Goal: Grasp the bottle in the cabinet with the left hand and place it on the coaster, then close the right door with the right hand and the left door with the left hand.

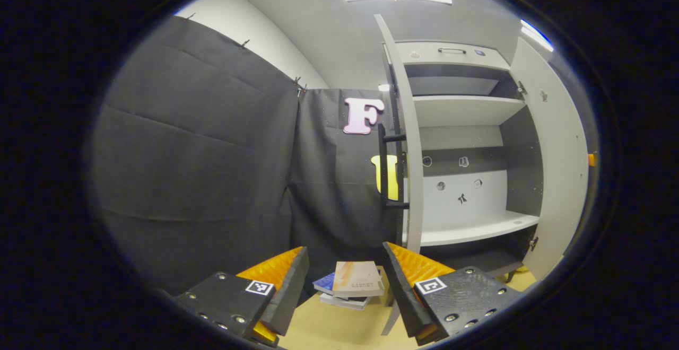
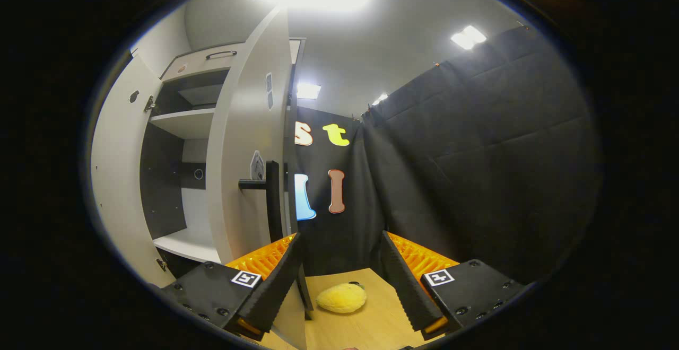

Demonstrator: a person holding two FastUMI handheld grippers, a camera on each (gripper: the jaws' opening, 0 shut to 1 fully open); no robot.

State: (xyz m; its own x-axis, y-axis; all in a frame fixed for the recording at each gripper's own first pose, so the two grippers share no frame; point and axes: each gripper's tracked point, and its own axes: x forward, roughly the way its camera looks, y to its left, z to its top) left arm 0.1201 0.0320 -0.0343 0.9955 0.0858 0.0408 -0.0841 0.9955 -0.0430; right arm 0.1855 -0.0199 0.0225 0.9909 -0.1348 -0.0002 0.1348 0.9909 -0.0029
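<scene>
Left gripper view: left tool sat at the bottom of the frame, fingers spread apart, nothing between them. Past the fingers, lower centre, a small stack of books lay on the tabletop. Cabinet stood in the right half of the frame, both doors swung out. Left door showed edge-on at centre with a dark bar handle; right door stood at the far right. Shelves inside looked bare; no bottle or coaster could be made out.

Right gripper view: right tool at the bottom, released, fingers wide. A yellow, lemon-like object lay on the tabletop between them, not touched. The near door rose at left centre, its handle just above the tool's left finger.
</scene>
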